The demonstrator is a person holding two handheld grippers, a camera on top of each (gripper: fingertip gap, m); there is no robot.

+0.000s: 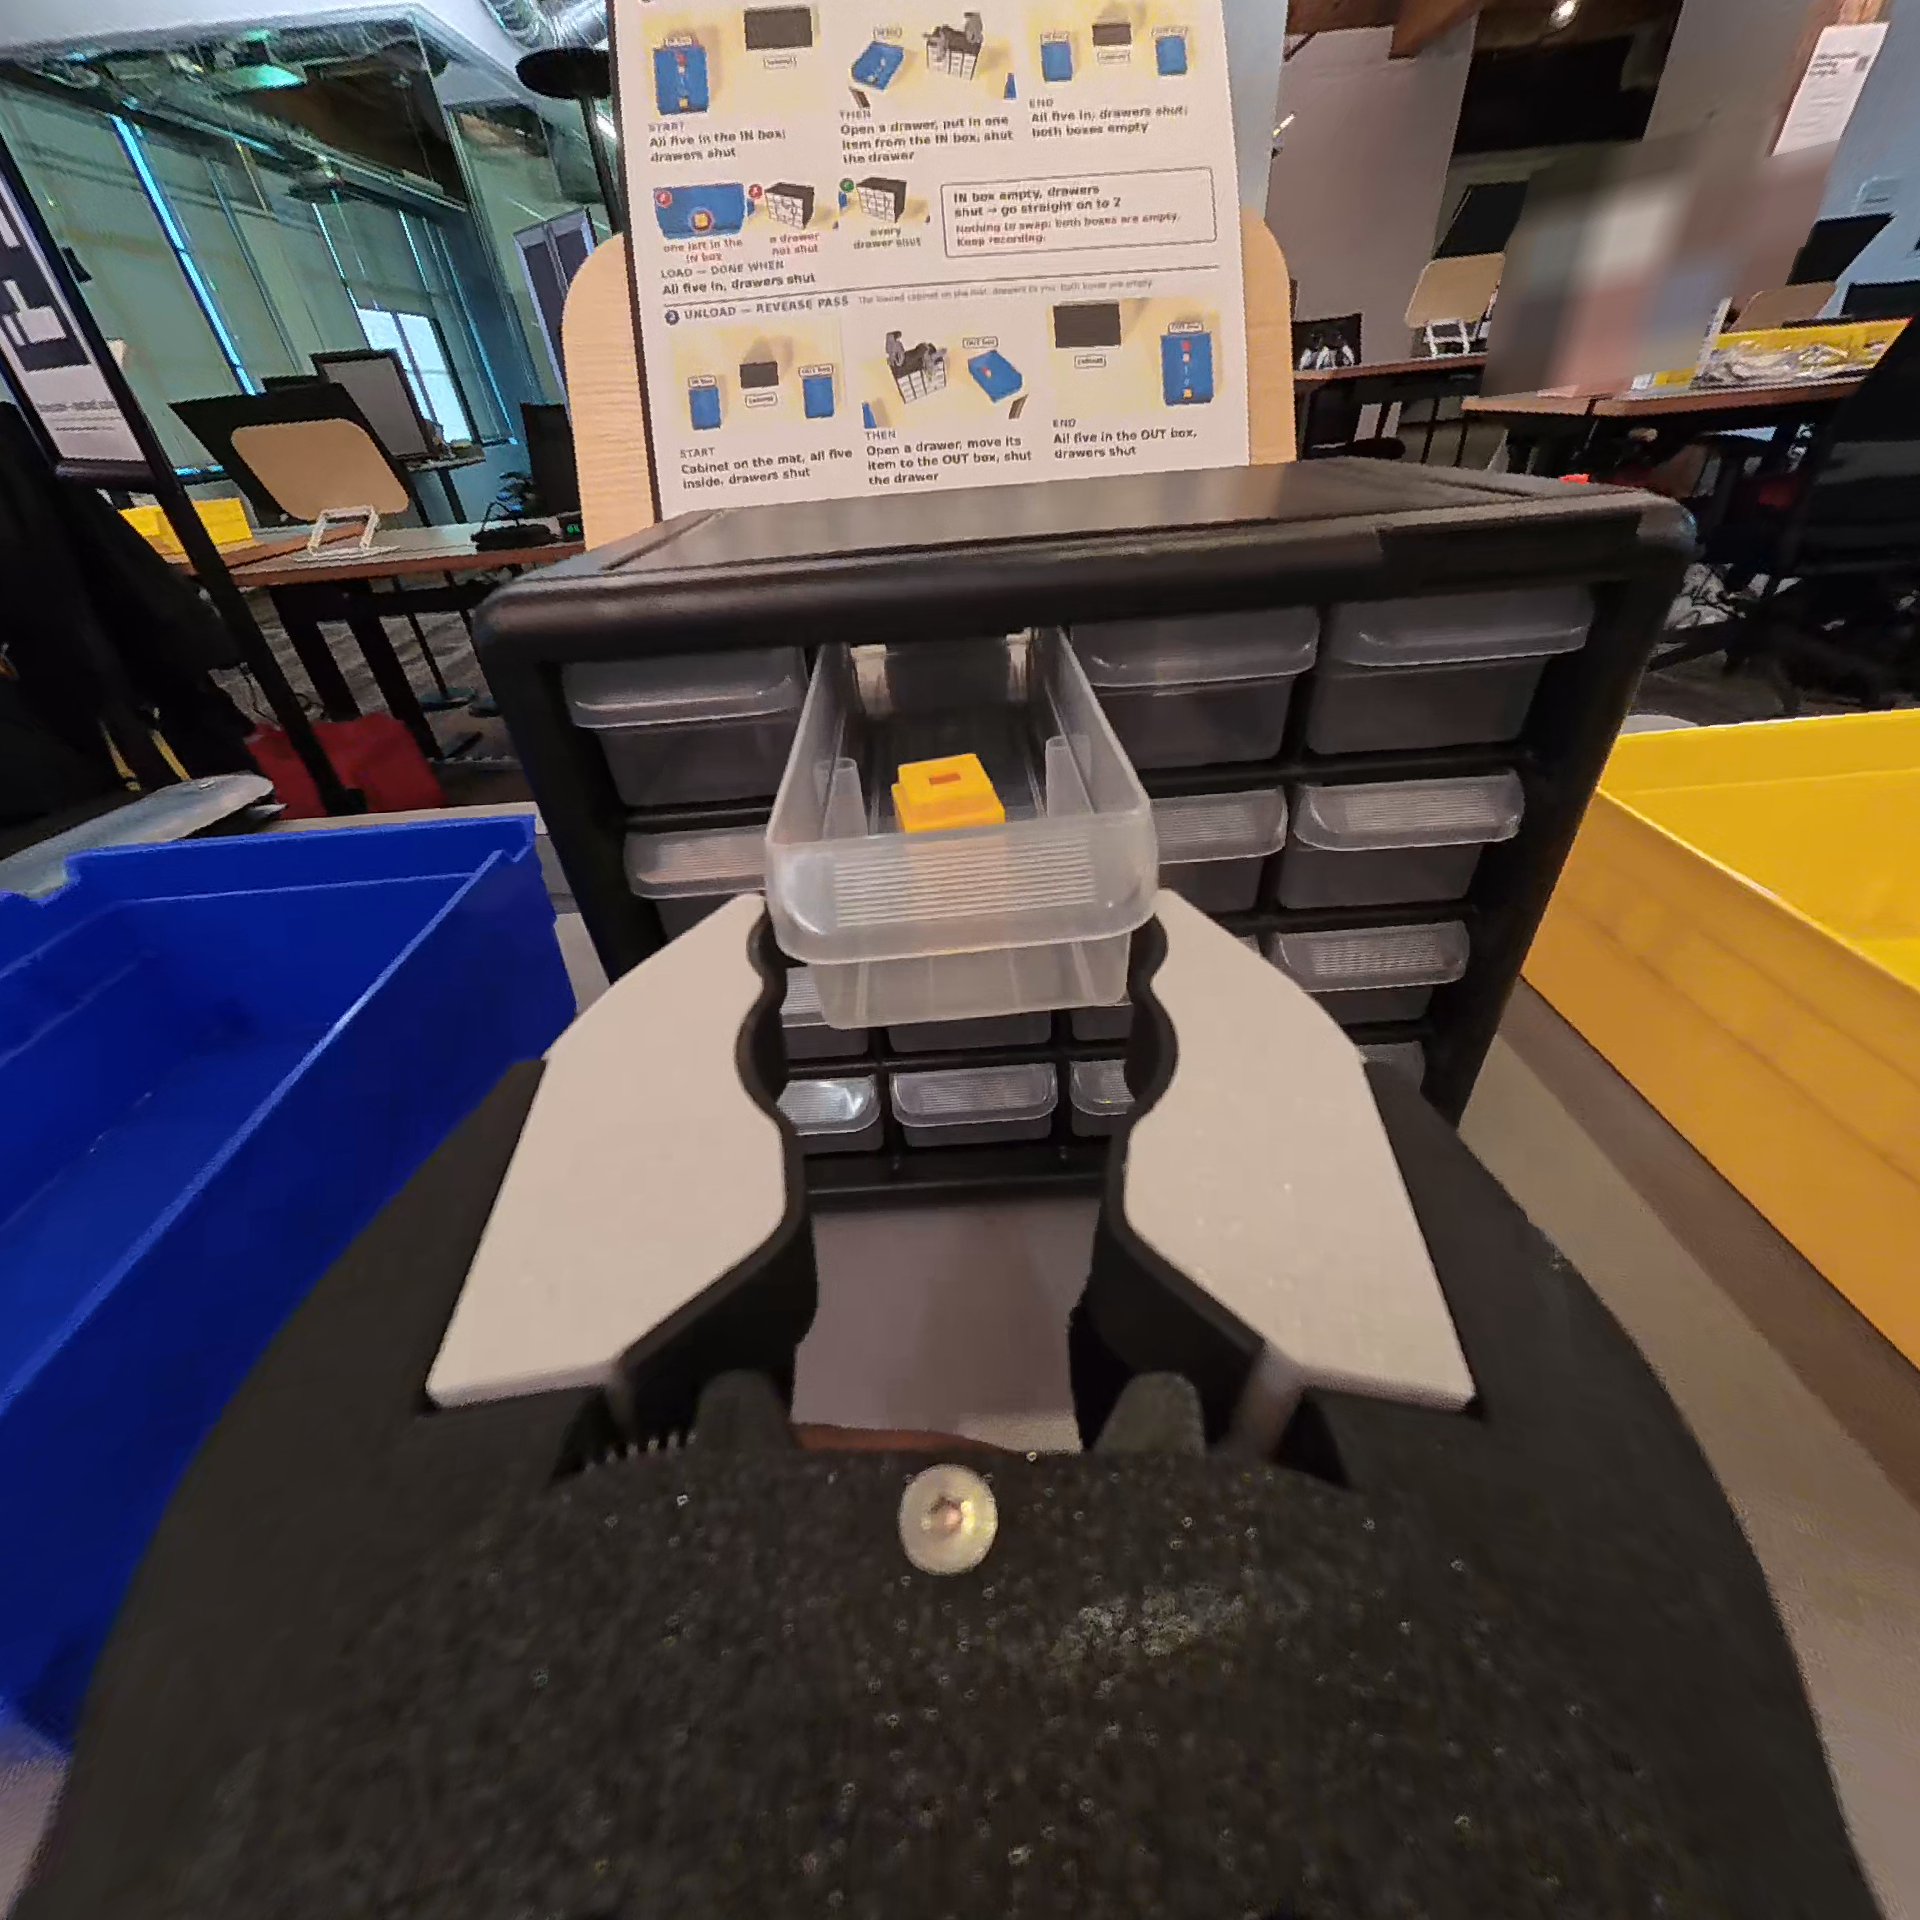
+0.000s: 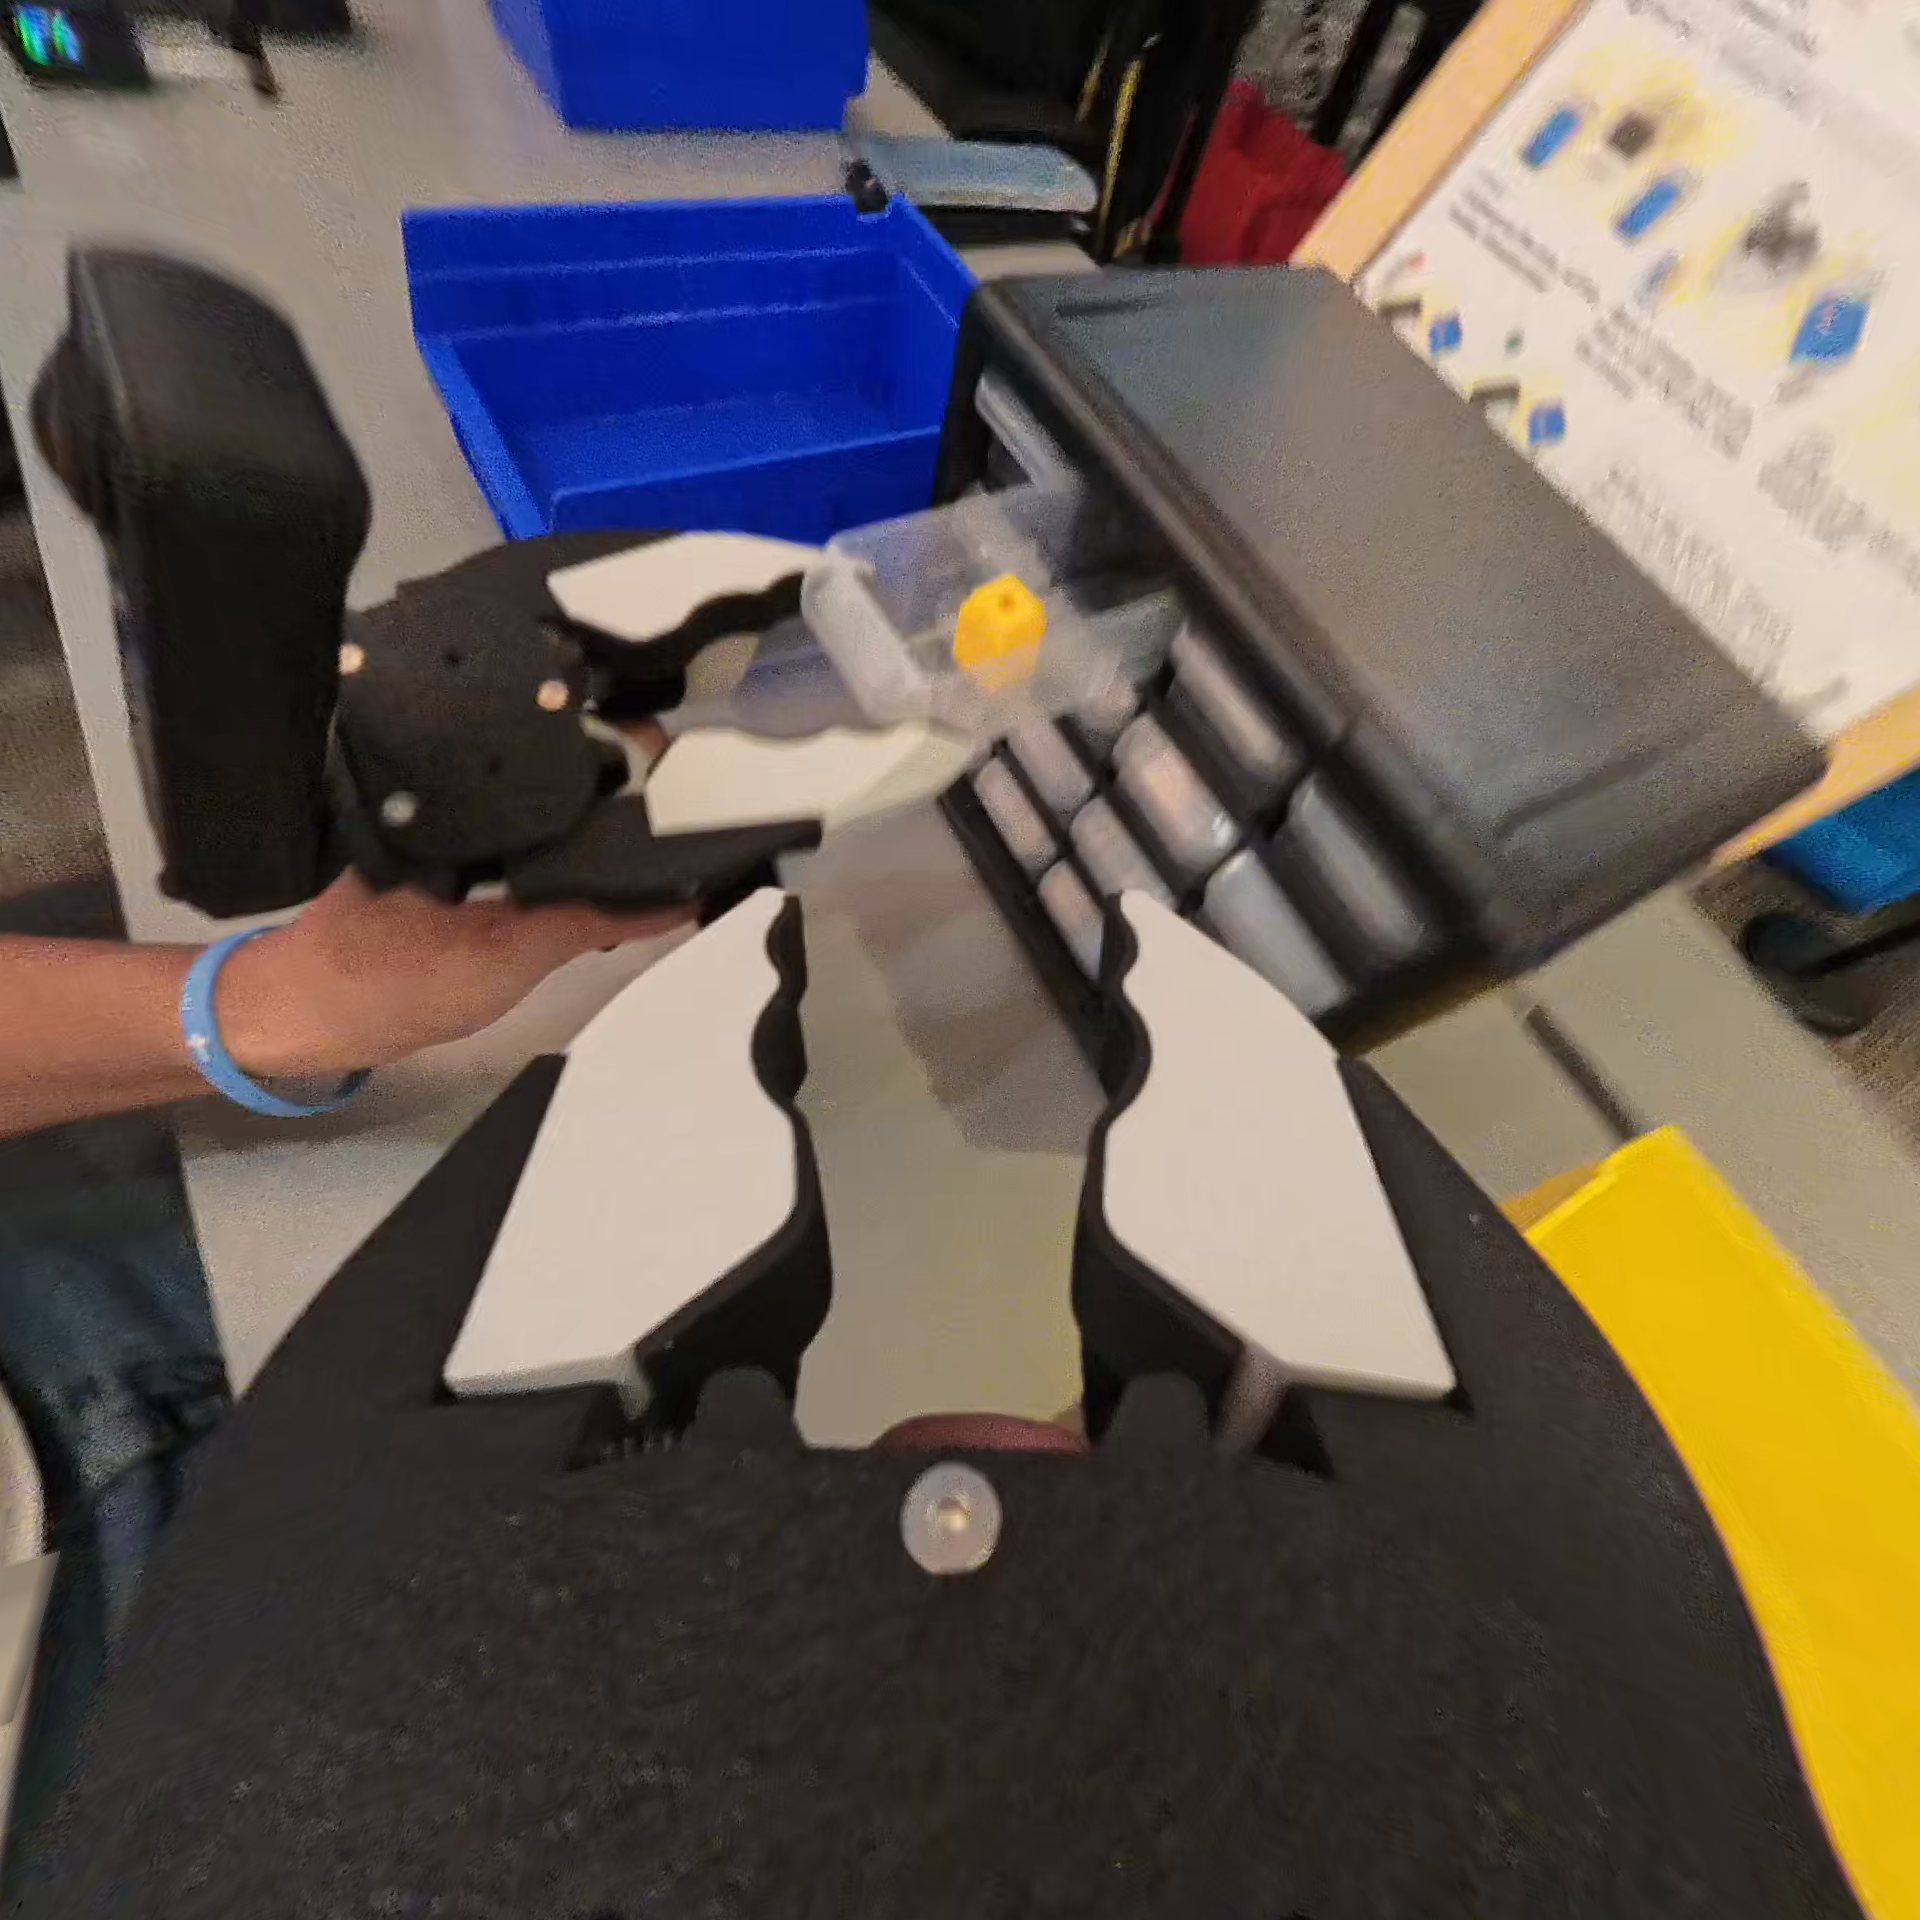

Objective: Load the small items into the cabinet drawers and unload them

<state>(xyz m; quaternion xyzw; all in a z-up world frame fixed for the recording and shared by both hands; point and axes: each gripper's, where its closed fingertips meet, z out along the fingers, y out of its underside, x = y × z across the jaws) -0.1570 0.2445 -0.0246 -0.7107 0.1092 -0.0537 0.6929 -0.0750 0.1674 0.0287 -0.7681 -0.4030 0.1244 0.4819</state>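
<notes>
Left wrist view: middle of the frame, a black plastic cabinet with rows of small see-through drawers (image 1: pixel 1081 790). One clear plastic drawer (image 1: pixel 961 831) pulled out from the top row, long way pointing straight at the camera. Inside it, a little yellow blocky plastic piece (image 1: pixel 945 795), square and smooth. Left gripper (image 1: pixel 961 935), with flat grey fingers and a rough black body, spread wide at the drawer's front, one finger on each side; whether touching or only close, cannot tell. Big shiny blue plastic bin (image 1: pixel 239 1039) at the left edge, big yellow plastic bin (image 1: pixel 1766 935) at the right edge.

Right wrist view, blurry: right gripper (image 2: pixel 951 925) in the lower middle, spread apart, holding nothing. Yellow piece up above it, a little right of middle, in the open drawer. Left gripper much nearer to the drawer; right gripper freer to reach in, likely from above.
</notes>
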